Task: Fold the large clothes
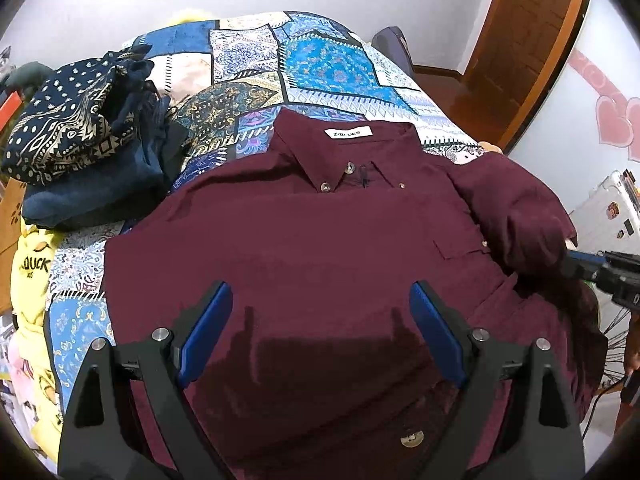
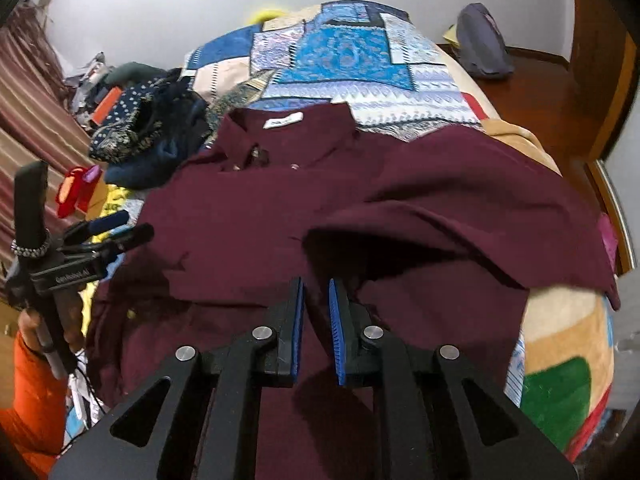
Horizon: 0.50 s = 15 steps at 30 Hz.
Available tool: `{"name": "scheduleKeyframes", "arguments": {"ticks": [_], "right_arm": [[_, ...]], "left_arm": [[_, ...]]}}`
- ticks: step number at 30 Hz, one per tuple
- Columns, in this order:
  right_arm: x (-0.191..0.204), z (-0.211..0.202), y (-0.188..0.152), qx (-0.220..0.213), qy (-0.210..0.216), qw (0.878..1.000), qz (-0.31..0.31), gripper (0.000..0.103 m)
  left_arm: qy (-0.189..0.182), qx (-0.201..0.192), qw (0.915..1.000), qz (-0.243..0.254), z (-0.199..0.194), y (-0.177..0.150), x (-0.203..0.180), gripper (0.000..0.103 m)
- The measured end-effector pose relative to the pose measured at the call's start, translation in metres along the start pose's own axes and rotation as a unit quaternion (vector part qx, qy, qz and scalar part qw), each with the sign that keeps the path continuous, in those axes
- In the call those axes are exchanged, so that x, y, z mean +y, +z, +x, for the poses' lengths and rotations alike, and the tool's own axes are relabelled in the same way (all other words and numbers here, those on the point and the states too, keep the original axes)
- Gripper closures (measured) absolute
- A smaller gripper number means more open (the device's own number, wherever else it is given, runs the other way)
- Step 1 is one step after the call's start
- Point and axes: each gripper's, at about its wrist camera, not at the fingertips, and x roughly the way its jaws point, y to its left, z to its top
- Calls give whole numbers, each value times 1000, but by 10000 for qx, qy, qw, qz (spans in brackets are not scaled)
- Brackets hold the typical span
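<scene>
Two grippers over my maroon button-down cotton shirt (image 1: pixel 320 240): left gripper (image 1: pixel 320 312) wide and empty, right gripper (image 2: pixel 316 300) nearly closed, empty; the folded-over sleeve (image 2: pixel 460 216) may slide back.

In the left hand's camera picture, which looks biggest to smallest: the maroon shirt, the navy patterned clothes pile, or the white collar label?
1. Maroon shirt, though nearest the camera.
2. Navy patterned clothes pile.
3. White collar label.
</scene>
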Motion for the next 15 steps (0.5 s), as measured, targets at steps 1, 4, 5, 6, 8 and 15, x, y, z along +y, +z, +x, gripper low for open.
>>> {"name": "scheduleKeyframes", "arguments": {"ticks": [1,4,5,6,8,15], "right_arm": [[-3,-6,-1,-16,-38,10000,19,87],[-16,-18,0,-190,-154,9993,270,64],[-26,-27,0,-358,-288,9979,452,55],[-31,-32,1,-519,-438,9958,607,52],[-47,-44,-2,-775,-633,9910,886,51],[-129,-36,-3,-756,-461,9581,2724,50]], "left_arm": [[3,6,10000,11,1,0,-1,13],[3,2,10000,43,2,0,-4,13],[-14,-8,10000,49,2,0,-5,13],[-31,-18,10000,48,2,0,-5,13],[-75,-50,10000,38,0,1,-7,13],[-87,-134,9998,71,-4,1,-13,13]]}}
